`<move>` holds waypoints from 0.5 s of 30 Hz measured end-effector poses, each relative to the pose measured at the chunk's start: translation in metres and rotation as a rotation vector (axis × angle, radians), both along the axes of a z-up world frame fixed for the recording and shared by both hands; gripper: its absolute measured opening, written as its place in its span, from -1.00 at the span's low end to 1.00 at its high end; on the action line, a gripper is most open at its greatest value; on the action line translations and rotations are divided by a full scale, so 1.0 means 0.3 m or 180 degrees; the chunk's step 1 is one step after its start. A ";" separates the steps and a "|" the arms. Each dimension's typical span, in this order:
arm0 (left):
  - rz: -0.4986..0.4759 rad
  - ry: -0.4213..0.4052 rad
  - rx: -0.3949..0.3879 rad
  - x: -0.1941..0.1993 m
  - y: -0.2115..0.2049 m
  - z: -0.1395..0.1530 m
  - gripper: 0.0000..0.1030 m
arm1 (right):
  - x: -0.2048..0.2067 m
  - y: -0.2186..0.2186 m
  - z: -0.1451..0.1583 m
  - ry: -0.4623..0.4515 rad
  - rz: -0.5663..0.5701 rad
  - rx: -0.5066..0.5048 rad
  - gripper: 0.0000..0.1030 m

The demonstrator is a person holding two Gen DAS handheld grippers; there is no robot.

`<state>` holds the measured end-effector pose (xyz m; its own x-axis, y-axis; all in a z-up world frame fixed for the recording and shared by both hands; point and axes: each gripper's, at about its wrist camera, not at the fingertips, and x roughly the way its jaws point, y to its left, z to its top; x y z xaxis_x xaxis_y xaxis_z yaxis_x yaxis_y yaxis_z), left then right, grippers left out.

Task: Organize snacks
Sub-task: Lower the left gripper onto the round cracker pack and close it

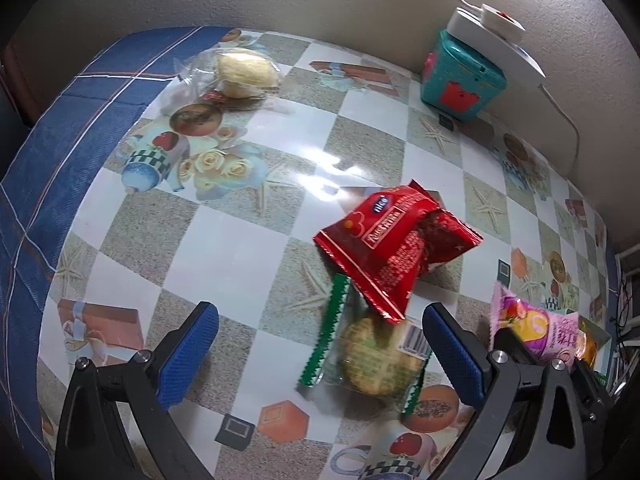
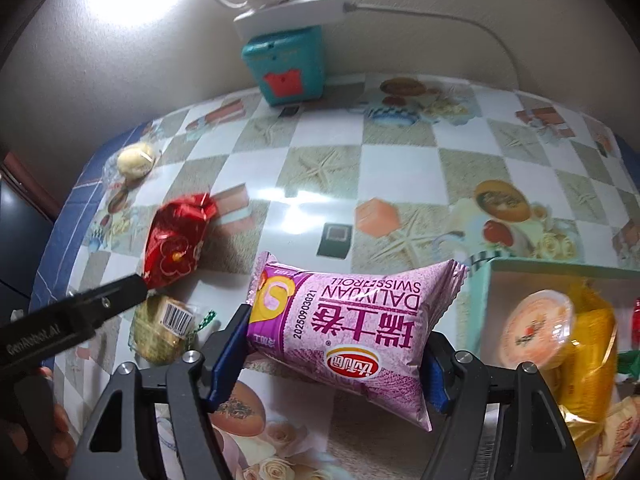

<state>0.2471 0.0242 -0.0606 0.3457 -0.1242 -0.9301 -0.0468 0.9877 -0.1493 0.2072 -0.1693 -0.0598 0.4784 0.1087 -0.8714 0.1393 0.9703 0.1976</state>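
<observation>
A: What did the right gripper (image 2: 336, 354) have?
B: Its fingers (image 2: 226, 350) were clamped on the pink roll (image 2: 348, 332), lifted off the worktop (image 2: 400, 148) beside the box (image 2: 486, 300) at its right edge.
A: And the left gripper (image 1: 320, 354)?
B: Fingers spread wide, gripping nothing, above the cracker pack (image 1: 372, 356) and red pack (image 1: 394, 248). A bun (image 1: 244, 72) lay by the far left corner.

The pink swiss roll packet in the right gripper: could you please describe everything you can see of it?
The pink swiss roll packet is a puffy, glossy plastic pillow pack with crimped ends, printed upside down with dark lettering, a date code and a red oval logo. It lies crosswise between the right gripper's blue pads, which press on its sides, lifted off the table beside the light green box.
</observation>
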 end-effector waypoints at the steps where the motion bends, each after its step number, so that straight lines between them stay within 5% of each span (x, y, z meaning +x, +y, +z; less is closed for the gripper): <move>1: -0.0009 0.0007 -0.0013 0.000 -0.004 -0.001 0.97 | -0.002 -0.010 0.009 -0.0015 -0.0024 -0.0002 0.46; 15: -0.0348 0.0261 0.0012 -0.013 -0.106 -0.055 0.97 | -0.018 -0.147 0.085 -0.0098 -0.0335 0.0034 0.46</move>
